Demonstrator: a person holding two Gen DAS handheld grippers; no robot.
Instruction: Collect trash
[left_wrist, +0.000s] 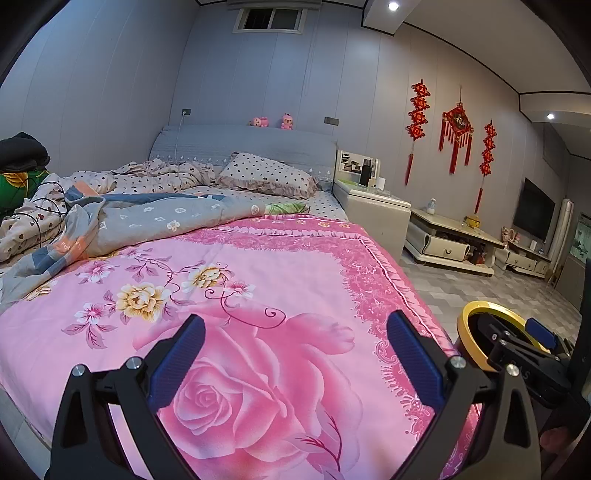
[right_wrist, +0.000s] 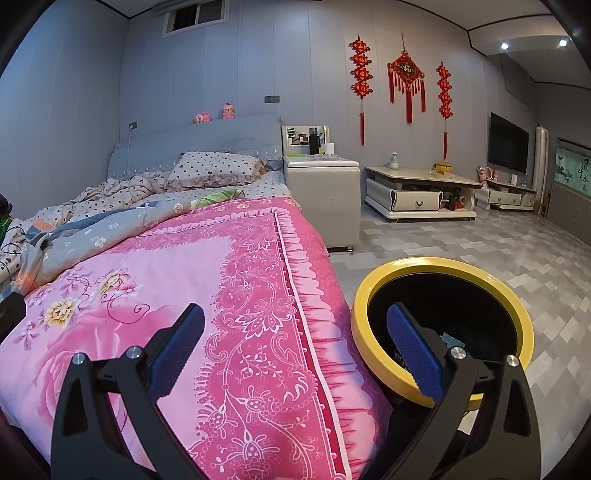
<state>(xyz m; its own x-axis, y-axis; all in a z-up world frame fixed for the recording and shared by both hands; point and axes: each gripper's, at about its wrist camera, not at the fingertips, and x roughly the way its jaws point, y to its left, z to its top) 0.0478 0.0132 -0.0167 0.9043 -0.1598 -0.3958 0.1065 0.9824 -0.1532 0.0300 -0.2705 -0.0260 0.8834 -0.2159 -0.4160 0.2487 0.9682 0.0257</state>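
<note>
Jaws spread wide, empty, on left gripper (left_wrist: 295, 354) and right gripper (right_wrist: 295, 350). Yellow-rimmed bin (right_wrist: 369, 332) sits on the floor beside pink bedspread (right_wrist: 147, 266); scraps inside look light, soft; pinch loosely. No trash visible on the bed.

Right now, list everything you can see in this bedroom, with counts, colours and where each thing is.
Pink rose-print bedspread: one, pink, covering the bed's near half.
Grey patterned quilt: one, grey-blue, rumpled across the bed's middle.
Polka-dot pillow: one, beige with dark dots, at the headboard.
Pink plush toys: two, pink, on top of the headboard.
Yellow-rimmed round bin: one, yellow rim, black inside, on the floor beside the bed.
Red knot hangings: three, red, on the wall.
Cream bedside cabinet: one, beside the bed.
Wall television: one, black, far wall.
Left gripper: black, blue pads, open above the bedspread.
Right gripper: same, open, over the bed's edge.
</note>
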